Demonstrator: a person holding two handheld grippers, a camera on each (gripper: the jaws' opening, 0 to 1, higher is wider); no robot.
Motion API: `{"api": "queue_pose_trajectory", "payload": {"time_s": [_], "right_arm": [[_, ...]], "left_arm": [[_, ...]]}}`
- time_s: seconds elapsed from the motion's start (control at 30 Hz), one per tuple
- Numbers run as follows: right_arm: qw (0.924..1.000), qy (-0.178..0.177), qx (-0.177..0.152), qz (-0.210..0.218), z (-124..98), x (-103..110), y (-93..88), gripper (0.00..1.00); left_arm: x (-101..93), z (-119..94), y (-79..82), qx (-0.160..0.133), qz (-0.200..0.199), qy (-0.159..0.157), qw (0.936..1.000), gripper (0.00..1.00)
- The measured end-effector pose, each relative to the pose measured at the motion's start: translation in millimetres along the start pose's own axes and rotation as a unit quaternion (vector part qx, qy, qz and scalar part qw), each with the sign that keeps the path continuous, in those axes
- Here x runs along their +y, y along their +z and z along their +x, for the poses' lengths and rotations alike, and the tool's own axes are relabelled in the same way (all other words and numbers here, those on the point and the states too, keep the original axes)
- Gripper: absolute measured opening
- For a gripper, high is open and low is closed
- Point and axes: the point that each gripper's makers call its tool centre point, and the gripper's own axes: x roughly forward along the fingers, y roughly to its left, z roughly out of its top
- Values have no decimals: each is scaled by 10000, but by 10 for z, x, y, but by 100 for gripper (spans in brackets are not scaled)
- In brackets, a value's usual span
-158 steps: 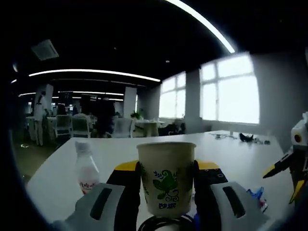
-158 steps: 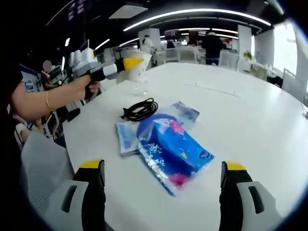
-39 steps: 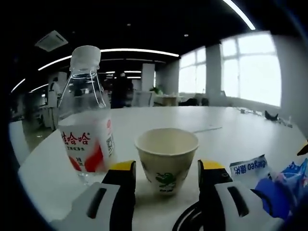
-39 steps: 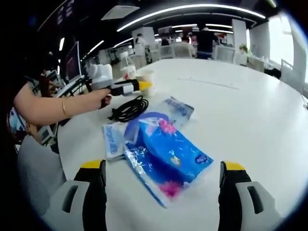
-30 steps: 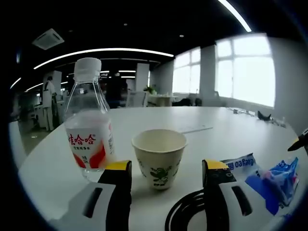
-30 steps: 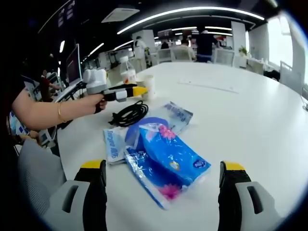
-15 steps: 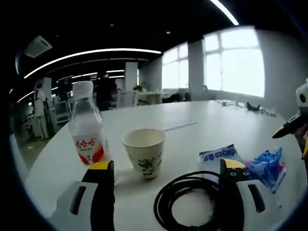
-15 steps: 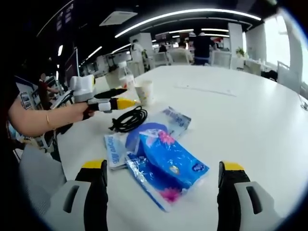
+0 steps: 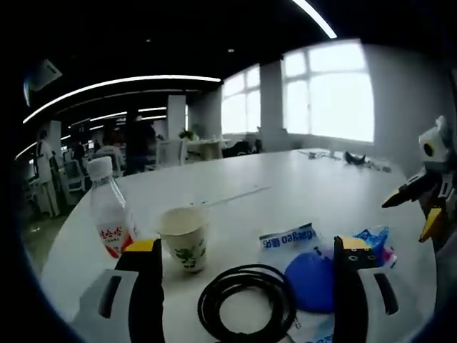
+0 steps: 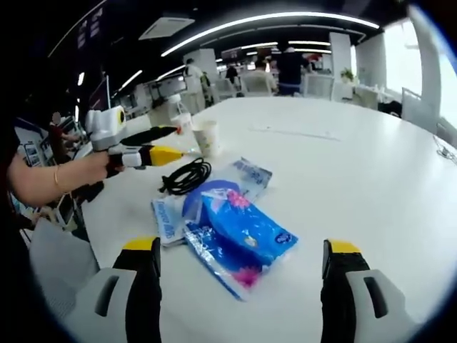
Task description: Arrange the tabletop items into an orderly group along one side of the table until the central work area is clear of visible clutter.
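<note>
Left gripper view: left gripper (image 9: 244,275) fingers spread empty over cable (image 9: 246,300) (right gripper (image 10: 239,275) likewise gapes empty).

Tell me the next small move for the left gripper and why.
Probably ease the left gripper forward and down onto the black cable. Its jaws stand open and empty, the cable coil lies right between them, loose on the table, while the paper cup already stands beside the water bottle. The blue packets sit nearer the open right gripper.
</note>
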Motion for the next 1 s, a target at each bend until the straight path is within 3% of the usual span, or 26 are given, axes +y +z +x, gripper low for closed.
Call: {"api": "queue_pose_trajectory", "payload": {"time_s": [0.1,0.53,0.9,1.0], "right_arm": [[10000,3,-43,26,-41,6,2,91],[10000,-54,-76,7,-152,19,-99,85],[10000,-61,12,9,-172,33,-330,66],[9999,-74,80,-64,-161,23,-387,60]], "left_arm": [[-91,-36,-5,98,-152,-80,9998,99],[-418,-180,-99,327,-14,-273,9991,93],[-670,-244,-151,343,-76,-318,9989,80],[-747,-243,-199,377,-19,-329,9987,72]]}}
